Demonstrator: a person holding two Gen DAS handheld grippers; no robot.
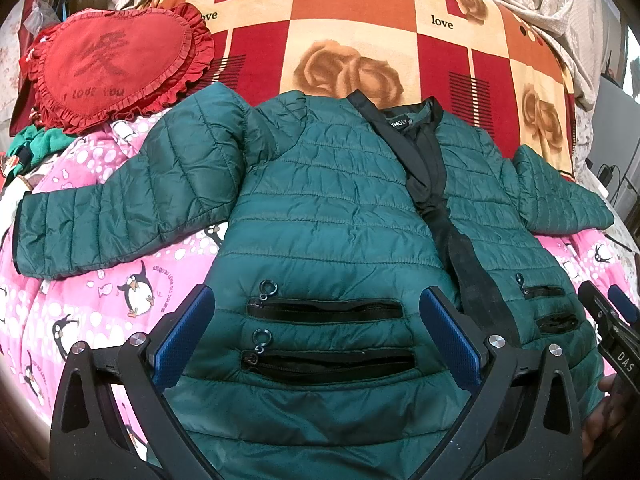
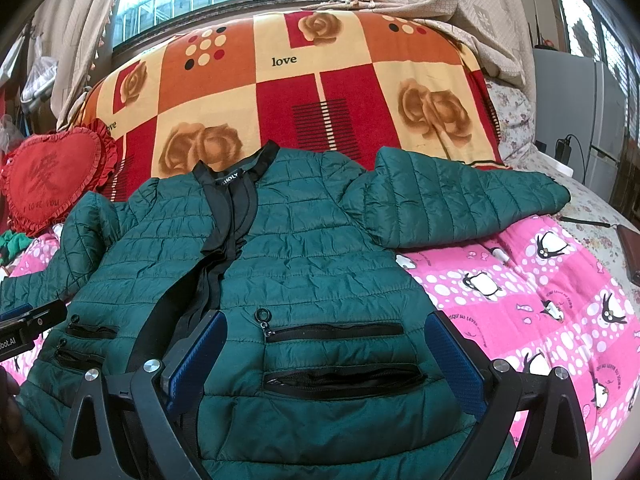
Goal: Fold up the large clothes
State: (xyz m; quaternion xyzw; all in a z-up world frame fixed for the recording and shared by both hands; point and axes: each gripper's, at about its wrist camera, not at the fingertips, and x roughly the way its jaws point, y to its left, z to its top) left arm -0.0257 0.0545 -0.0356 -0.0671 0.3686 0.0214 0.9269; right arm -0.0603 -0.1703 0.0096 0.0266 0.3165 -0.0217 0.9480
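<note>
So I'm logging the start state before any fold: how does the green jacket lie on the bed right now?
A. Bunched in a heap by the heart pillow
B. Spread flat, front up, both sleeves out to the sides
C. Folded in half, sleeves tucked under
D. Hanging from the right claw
B: the green jacket lies flat, front up with its zip pockets showing, and a sleeve stretched out on each side.
</note>
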